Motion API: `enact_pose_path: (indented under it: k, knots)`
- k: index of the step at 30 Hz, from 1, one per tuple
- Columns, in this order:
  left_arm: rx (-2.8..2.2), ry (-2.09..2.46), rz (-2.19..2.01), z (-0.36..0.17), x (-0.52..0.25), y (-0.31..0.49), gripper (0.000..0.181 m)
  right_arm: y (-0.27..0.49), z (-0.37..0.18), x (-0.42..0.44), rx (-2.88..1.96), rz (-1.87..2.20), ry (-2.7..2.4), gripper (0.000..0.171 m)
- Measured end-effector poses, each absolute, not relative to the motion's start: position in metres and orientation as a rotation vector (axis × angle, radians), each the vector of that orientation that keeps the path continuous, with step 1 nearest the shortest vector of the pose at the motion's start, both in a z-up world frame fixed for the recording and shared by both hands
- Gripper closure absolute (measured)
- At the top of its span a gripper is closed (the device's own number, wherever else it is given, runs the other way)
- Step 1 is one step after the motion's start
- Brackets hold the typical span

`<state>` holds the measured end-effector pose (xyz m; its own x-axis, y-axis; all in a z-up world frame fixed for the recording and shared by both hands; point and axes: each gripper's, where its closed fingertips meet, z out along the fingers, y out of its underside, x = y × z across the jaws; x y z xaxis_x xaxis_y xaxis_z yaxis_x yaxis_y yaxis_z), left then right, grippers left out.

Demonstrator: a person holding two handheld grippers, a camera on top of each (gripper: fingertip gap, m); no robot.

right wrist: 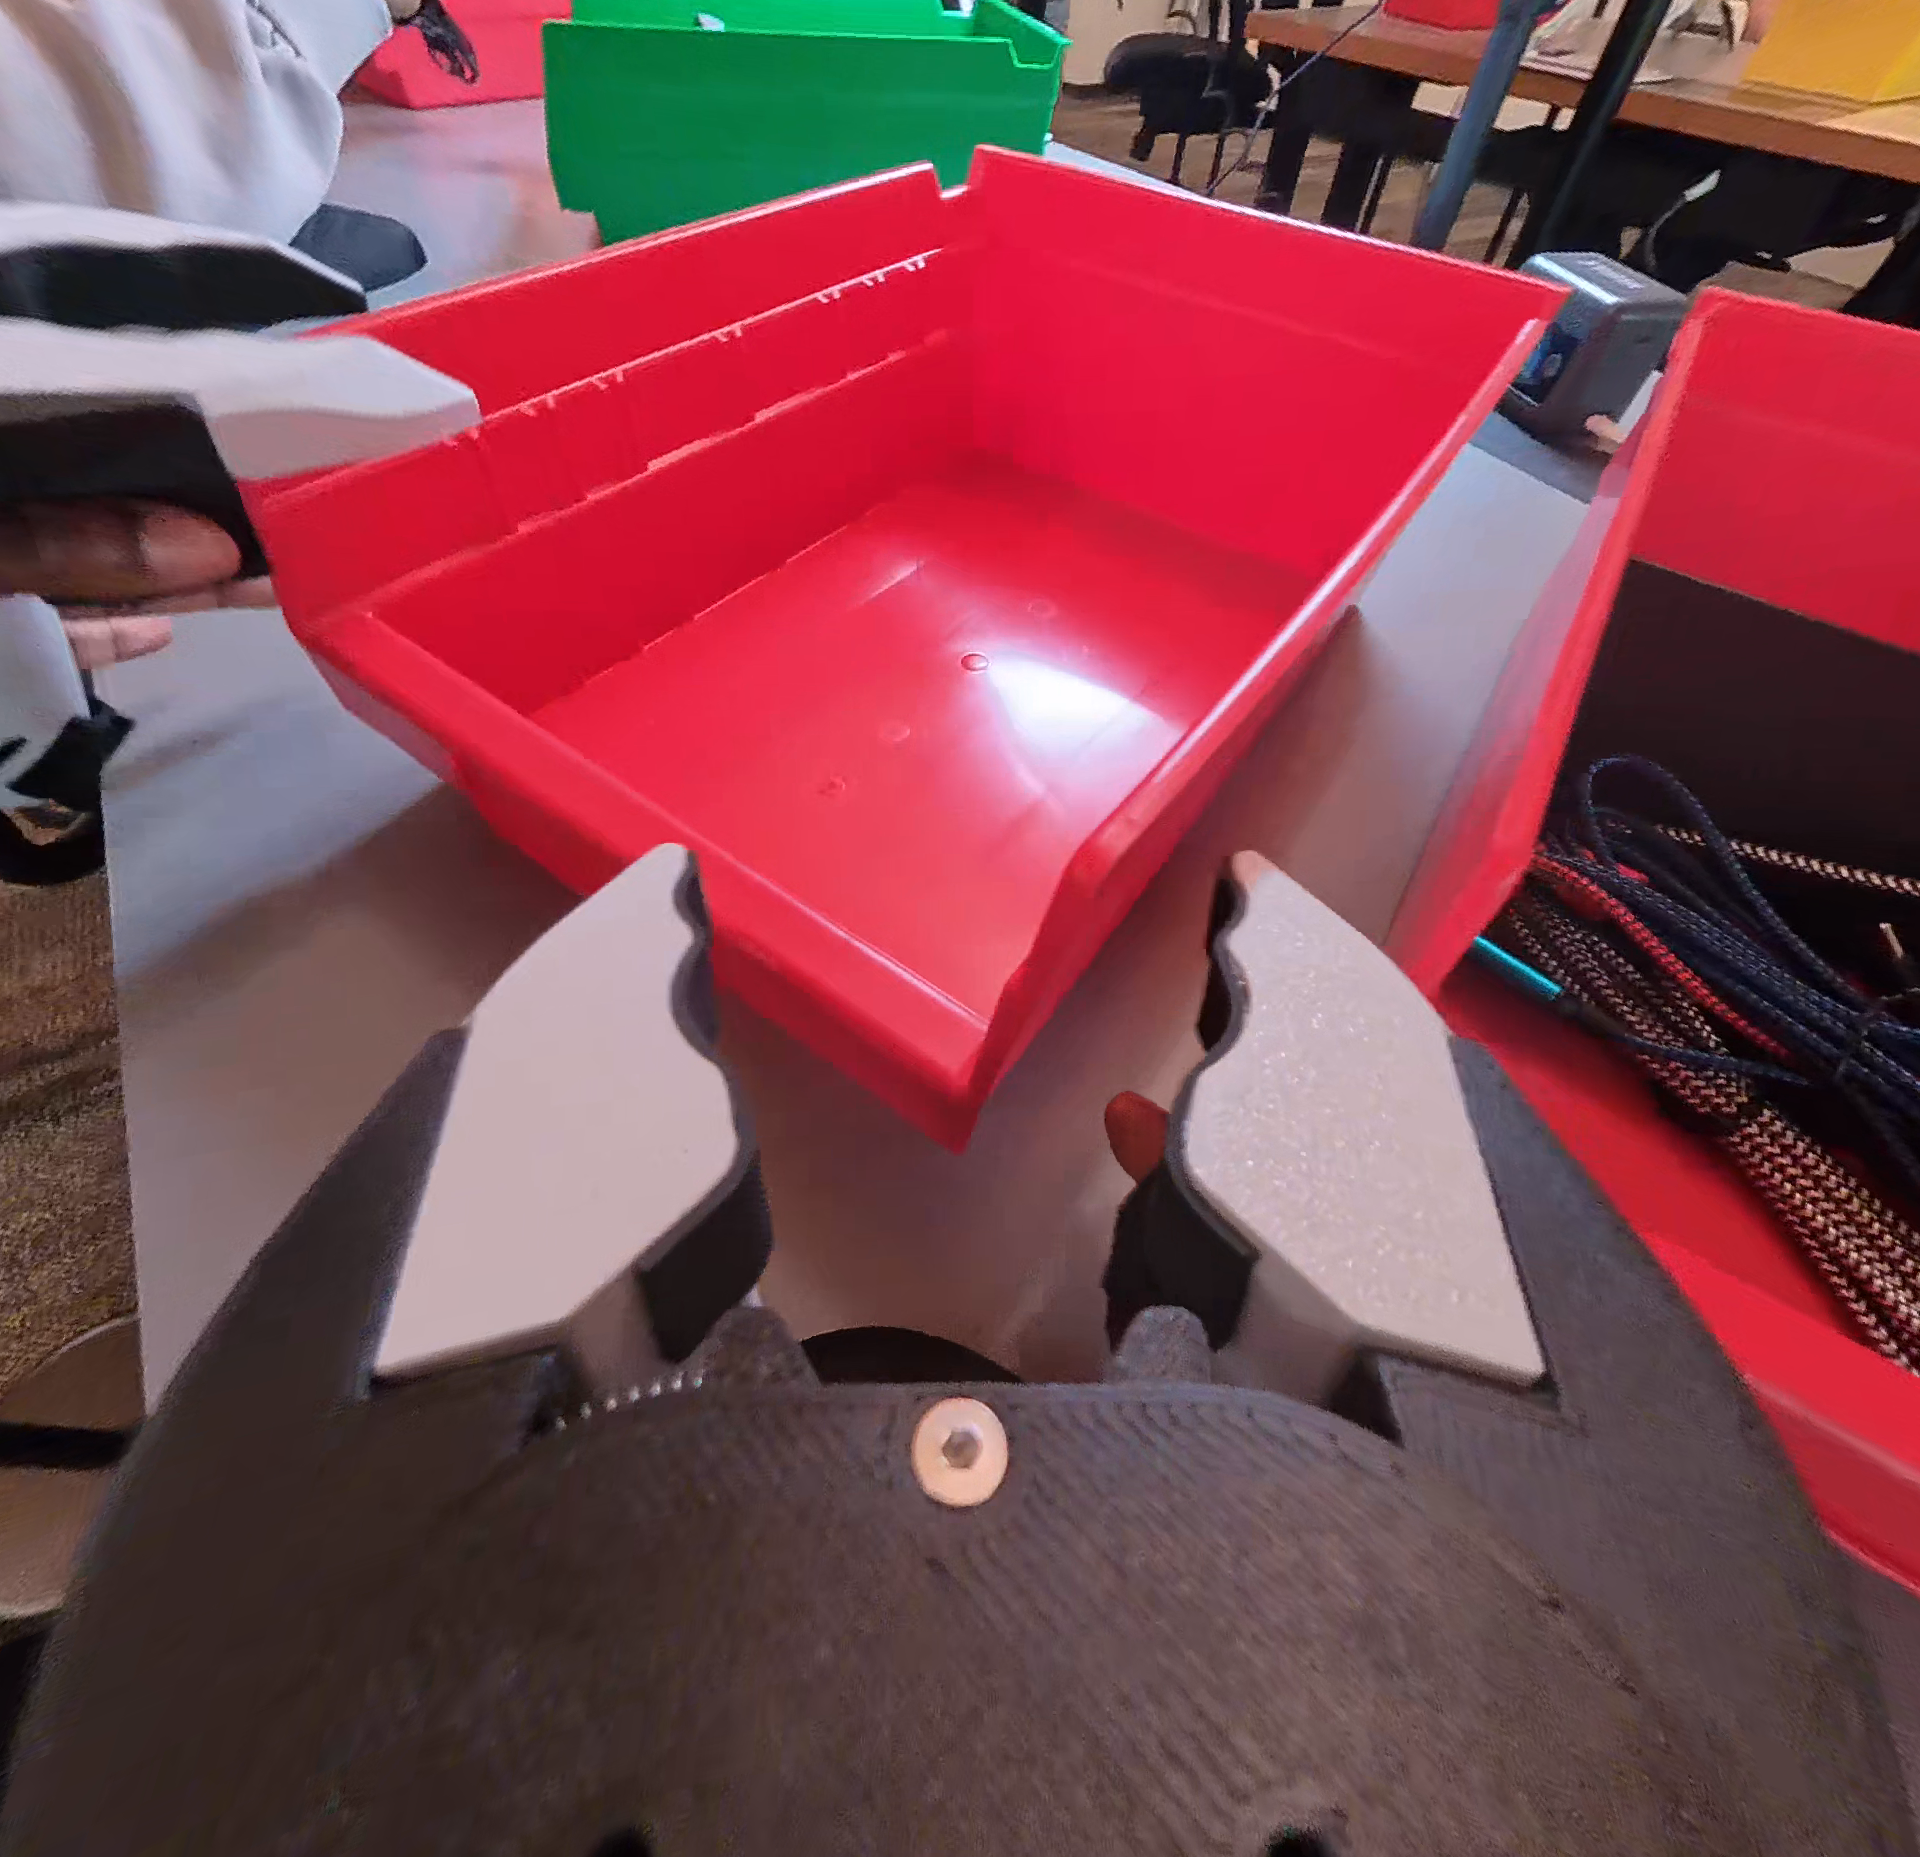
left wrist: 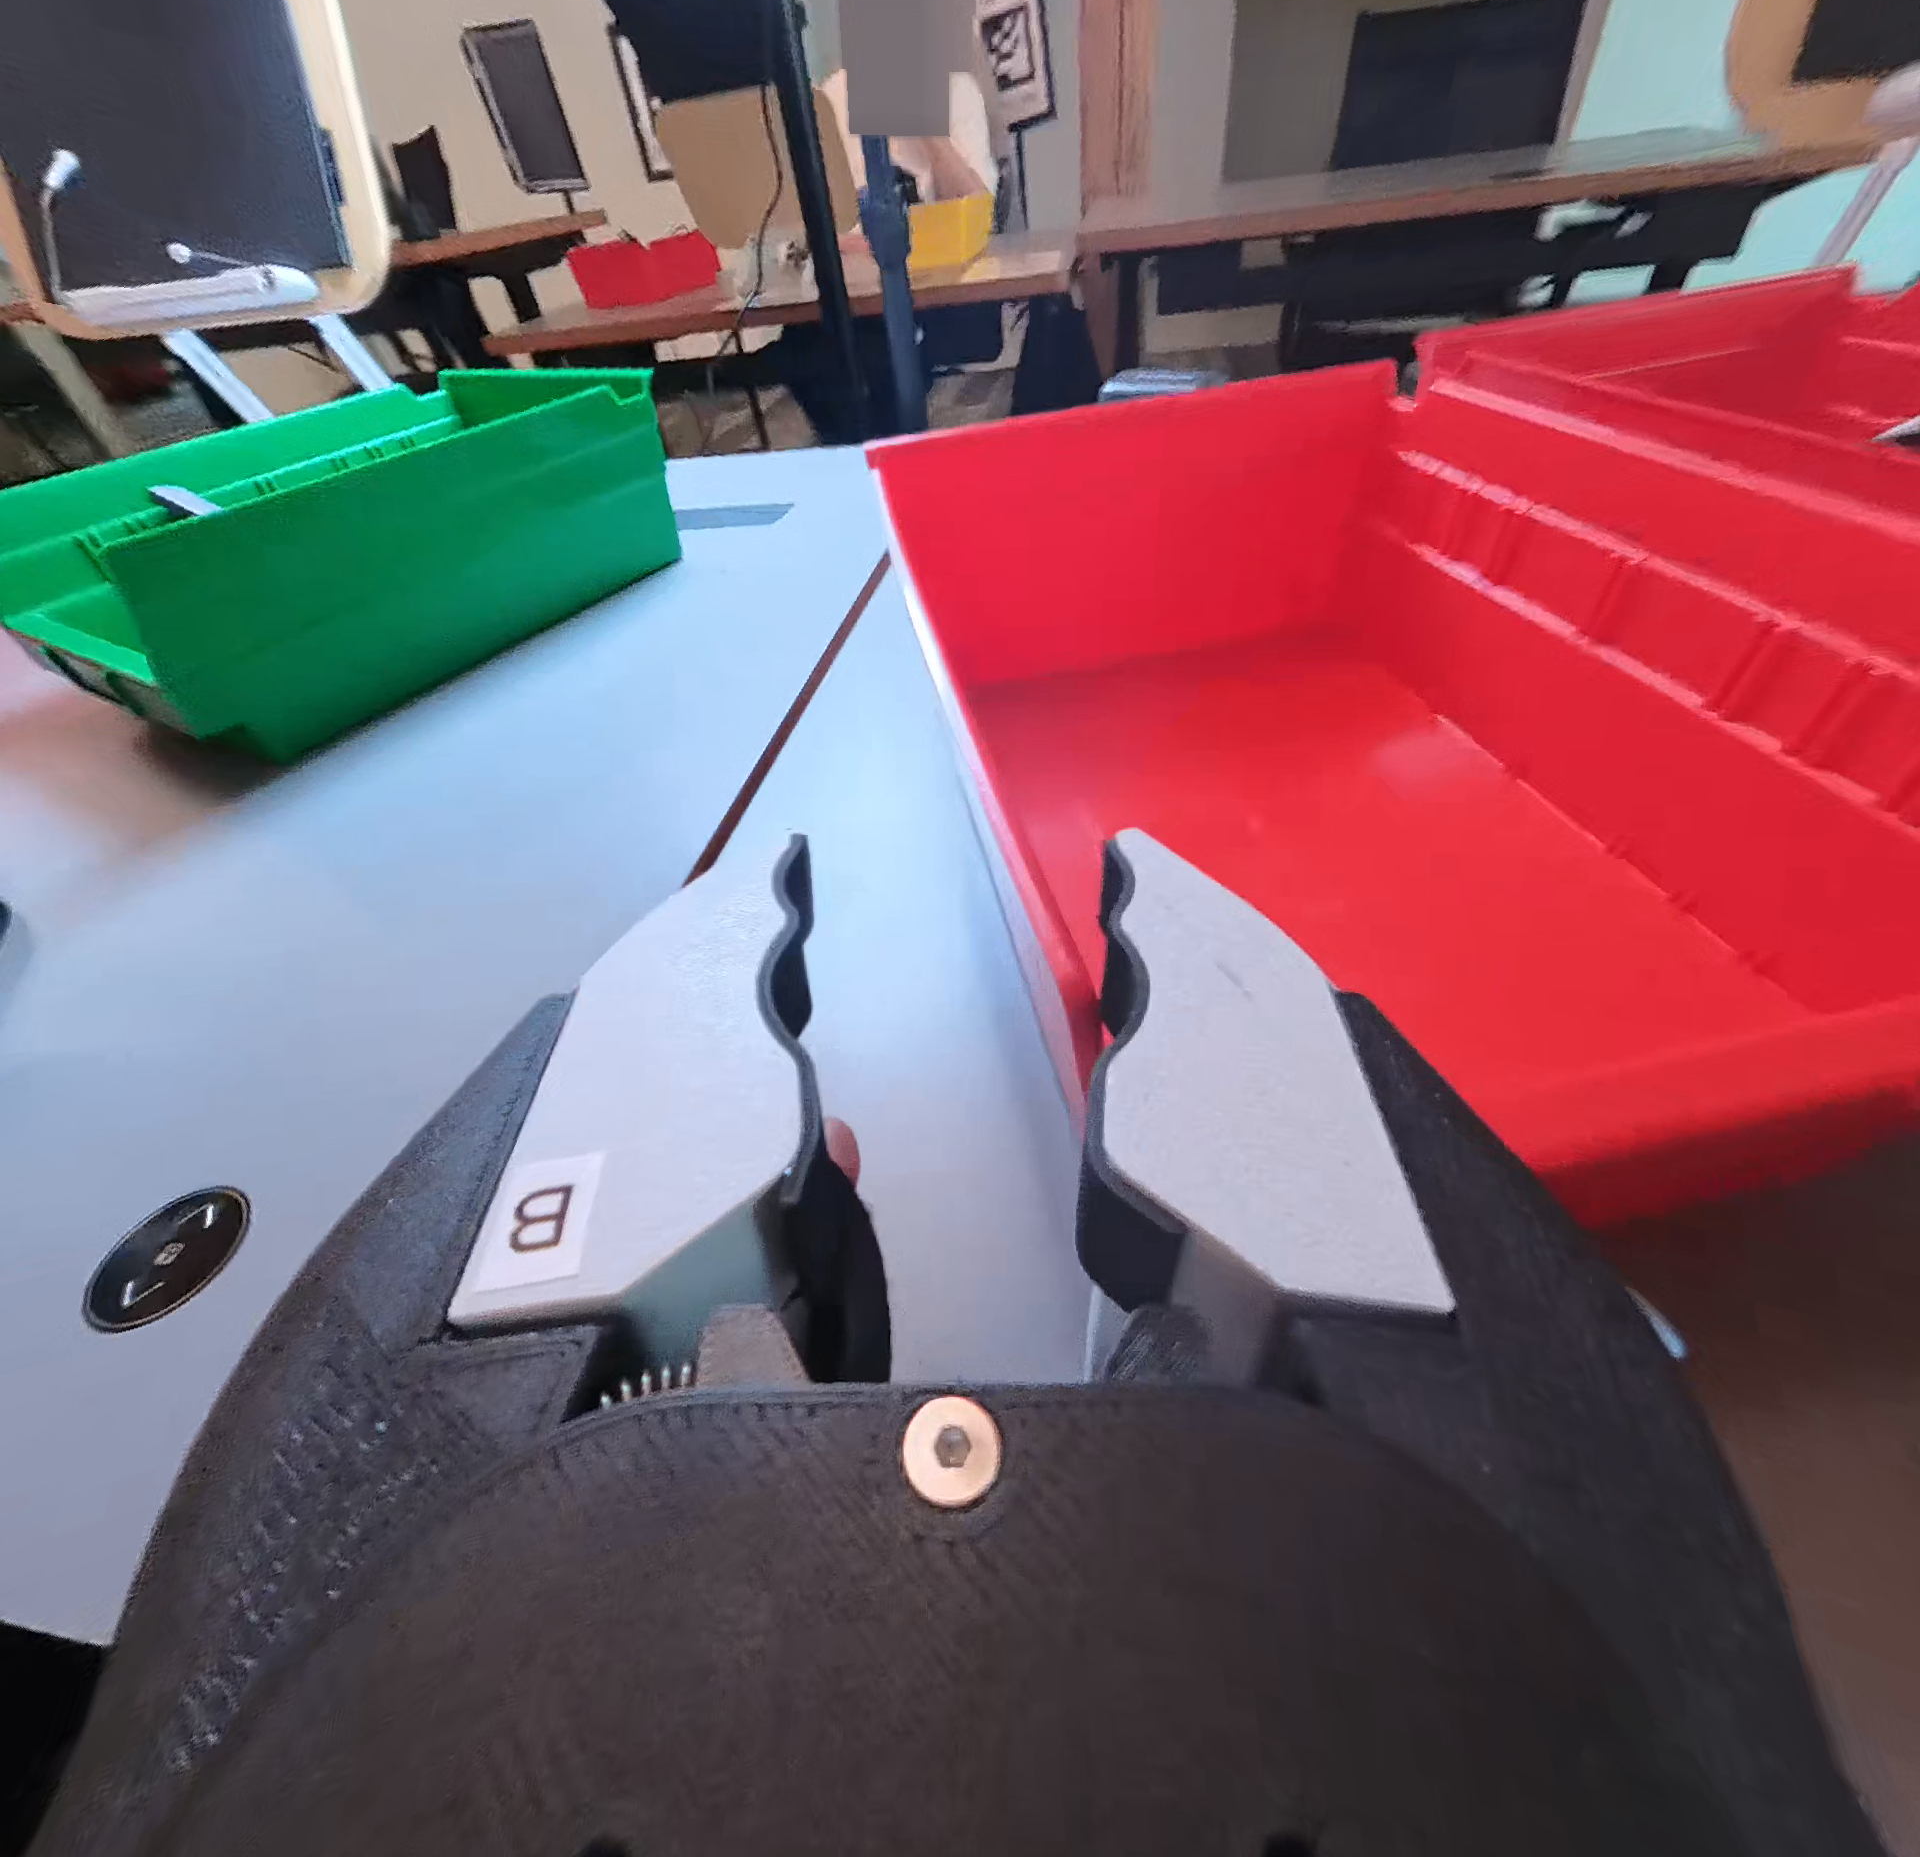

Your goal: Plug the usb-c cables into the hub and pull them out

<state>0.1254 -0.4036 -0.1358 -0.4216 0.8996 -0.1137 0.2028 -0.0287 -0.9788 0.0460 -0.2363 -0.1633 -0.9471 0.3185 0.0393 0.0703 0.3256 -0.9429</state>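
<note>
Hovering with both my left gripper (left wrist: 954,851) and right gripper (right wrist: 961,872) spread wide, holding nothing, over the empty red bin (right wrist: 935,664). Looks like nothing's plugged yet, so next I'd reach right for the braided cables (right wrist: 1704,986); hub isn't clearly visible.

Right of your right gripper (right wrist: 961,888): cable bundle (right wrist: 1714,976) runs off frame | grey device (right wrist: 1600,342) half-hidden behind red bin (right wrist: 1195,280), kind unclear

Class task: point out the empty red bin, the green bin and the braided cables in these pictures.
empty red bin (right wrist: 914,706): right wrist view, on its bare floor.
green bin (left wrist: 395,581): left wrist view, on its near side wall.
braided cables (right wrist: 1704,986): right wrist view, on the coiled bundle.
</note>
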Motion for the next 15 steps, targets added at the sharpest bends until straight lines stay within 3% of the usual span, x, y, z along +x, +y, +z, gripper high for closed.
enact_pose_path:
  k: [3, 4, 6, 8, 15]
  knots:
    - [-1.216, -1.706, 1.437, -0.158, 0.11, -0.403, 0.115, -0.237, -0.169, 0.041, -0.424, 1.643, -2.418, 0.104]
    - [-1.207, -1.682, 1.419, -0.158, 0.104, -0.399, 0.121, -0.238, -0.173, 0.039, -0.45, 1.617, -2.453, 0.116]
    - [-1.176, -1.663, 1.473, -0.153, 0.101, -0.399, 0.162, -0.235, -0.177, 0.027, -0.561, 1.56, -2.432, 0.144]
    - [-1.102, -1.743, 1.528, -0.148, 0.105, -0.404, 0.174, -0.234, -0.176, 0.027, -0.537, 1.55, -2.429, 0.145]
    - [-1.021, -1.552, 1.762, -0.057, 0.134, -0.368, 0.169, -0.22, -0.104, 0.031, -0.197, 1.635, -2.021, 0.156]
